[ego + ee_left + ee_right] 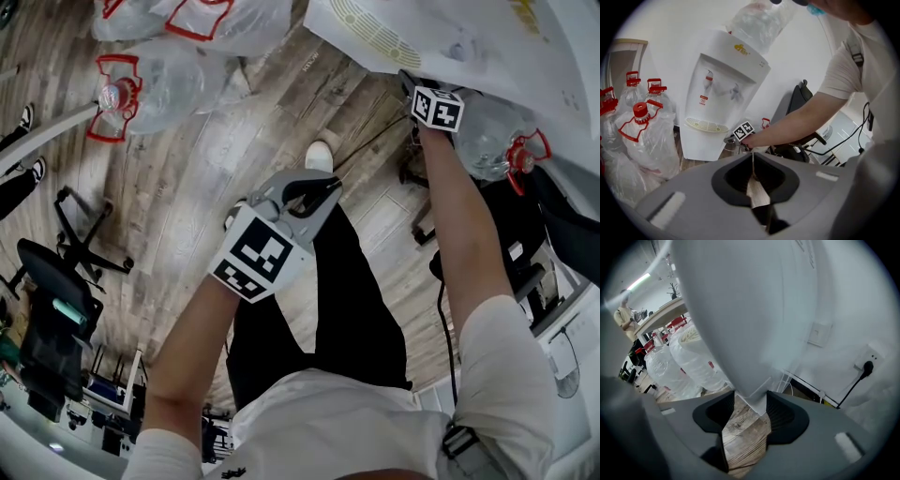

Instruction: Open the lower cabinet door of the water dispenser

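Observation:
The white water dispenser [719, 93] stands against the wall with a bottle on top; its plain lower cabinet front [701, 143] reaches the floor. My right gripper [732, 139] is low at the dispenser's right bottom corner, under the dispenser's base [450, 37] in the head view. In the right gripper view its jaws [750, 411] stand open with the bottom corner of the dispenser's white lower body [752, 394] between them, floor showing on the left side. My left gripper [314, 187] hangs over the floor, away from the dispenser, shut and empty [752, 161].
Several large clear water bottles with red handles [642, 131] crowd the floor left of the dispenser, and another [492, 136] lies right of it. A black chair [797, 108] stands to the right. A wall socket with a cable [865, 366] is behind. The person's shoe [319, 155] is below.

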Motion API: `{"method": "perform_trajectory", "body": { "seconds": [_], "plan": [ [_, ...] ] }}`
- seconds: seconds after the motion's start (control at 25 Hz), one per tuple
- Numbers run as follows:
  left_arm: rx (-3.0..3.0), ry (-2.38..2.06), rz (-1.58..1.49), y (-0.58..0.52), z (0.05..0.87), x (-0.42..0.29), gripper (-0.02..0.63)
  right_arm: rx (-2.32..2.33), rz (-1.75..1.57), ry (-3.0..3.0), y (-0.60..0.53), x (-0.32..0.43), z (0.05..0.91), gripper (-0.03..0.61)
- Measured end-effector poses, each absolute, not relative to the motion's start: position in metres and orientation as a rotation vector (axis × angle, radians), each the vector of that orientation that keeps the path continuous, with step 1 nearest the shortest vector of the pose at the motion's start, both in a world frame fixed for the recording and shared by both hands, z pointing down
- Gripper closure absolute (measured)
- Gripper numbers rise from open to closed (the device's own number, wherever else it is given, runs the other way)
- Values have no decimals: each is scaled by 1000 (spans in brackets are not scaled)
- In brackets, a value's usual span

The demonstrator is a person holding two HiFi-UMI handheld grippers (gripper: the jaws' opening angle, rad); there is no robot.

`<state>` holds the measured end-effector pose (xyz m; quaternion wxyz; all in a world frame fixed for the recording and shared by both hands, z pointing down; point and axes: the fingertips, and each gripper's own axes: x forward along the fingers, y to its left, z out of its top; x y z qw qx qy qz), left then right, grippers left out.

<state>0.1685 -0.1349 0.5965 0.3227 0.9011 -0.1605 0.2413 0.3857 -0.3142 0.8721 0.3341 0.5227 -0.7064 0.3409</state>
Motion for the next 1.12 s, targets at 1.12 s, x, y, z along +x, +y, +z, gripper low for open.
{"method": "perform_trajectory", "body": {
  "seconds": [1.12],
  "plan": [
    [2374,-478,584,-108,574,106,557,1248,910,-1767,-223,295,873,425]
  ]
}}
